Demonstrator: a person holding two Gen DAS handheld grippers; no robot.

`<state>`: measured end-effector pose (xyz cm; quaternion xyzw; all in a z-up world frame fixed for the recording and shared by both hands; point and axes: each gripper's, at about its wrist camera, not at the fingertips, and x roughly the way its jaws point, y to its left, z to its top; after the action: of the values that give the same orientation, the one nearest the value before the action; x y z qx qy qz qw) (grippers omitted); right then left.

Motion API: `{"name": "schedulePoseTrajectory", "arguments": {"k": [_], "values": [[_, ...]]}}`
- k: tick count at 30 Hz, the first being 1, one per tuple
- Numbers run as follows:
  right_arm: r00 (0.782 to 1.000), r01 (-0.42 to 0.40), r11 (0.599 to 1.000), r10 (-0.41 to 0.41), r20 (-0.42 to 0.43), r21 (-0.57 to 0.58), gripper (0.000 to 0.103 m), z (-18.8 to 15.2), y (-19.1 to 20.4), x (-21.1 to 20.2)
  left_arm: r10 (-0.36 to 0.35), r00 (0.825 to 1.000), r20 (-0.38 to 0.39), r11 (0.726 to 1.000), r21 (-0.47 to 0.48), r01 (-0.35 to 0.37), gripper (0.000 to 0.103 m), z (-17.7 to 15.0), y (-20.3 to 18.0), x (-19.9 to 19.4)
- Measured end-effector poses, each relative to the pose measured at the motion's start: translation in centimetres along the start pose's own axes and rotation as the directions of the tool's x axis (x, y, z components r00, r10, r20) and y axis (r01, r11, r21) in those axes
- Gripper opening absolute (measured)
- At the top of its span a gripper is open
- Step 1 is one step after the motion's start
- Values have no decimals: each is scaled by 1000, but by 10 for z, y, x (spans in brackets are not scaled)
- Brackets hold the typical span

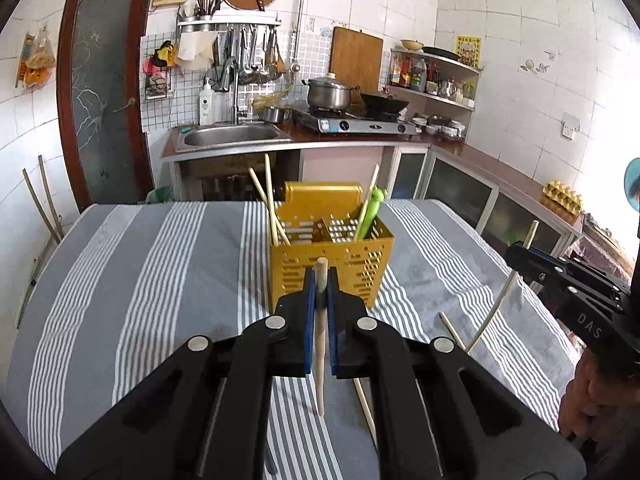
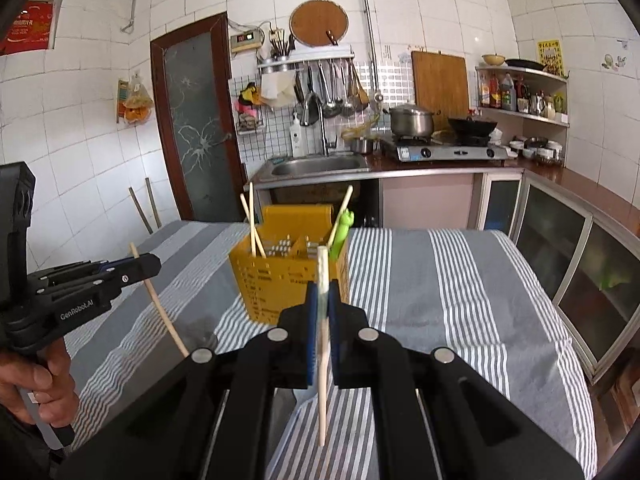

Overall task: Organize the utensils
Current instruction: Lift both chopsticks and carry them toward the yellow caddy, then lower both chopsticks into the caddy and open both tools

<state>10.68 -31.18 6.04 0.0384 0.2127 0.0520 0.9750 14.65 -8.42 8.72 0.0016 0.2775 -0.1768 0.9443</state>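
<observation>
A striped table (image 1: 120, 264) carries a yellow caddy (image 1: 332, 268) and loose chopsticks (image 1: 452, 330).

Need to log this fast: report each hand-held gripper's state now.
Left hand-held gripper: closed on a chopstick.
Right hand-held gripper: closed on another chopstick.

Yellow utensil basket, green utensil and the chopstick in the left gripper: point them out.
Yellow utensil basket (image 1: 340, 276), left wrist view, front wall.
Green utensil (image 1: 370, 216), left wrist view, mid handle.
Chopstick (image 1: 320, 368), left wrist view, lower shaft.
</observation>
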Motion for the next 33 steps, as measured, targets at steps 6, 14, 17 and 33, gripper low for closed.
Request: {"name": "schedulePoseTrajectory", "arguments": {"k": [6,14,17,33], "values": [[999,-8,1000,9,52,-24,5,30,7,-4,7,999,47,1000,3,-7,4,30,7,-6],[994,-30,999,31,101,-18,5,66,14,3,21,992,124,1000,5,-22,4,77,12,-15],[992,-32,999,35,120,-22,5,81,17,8,28,988,150,1000,8,-30,4,95,13,-14],[982,-43,999,44,182,-12,5,138,18,49,54,980,190,998,-24,-50,4,161,23,27]]}}
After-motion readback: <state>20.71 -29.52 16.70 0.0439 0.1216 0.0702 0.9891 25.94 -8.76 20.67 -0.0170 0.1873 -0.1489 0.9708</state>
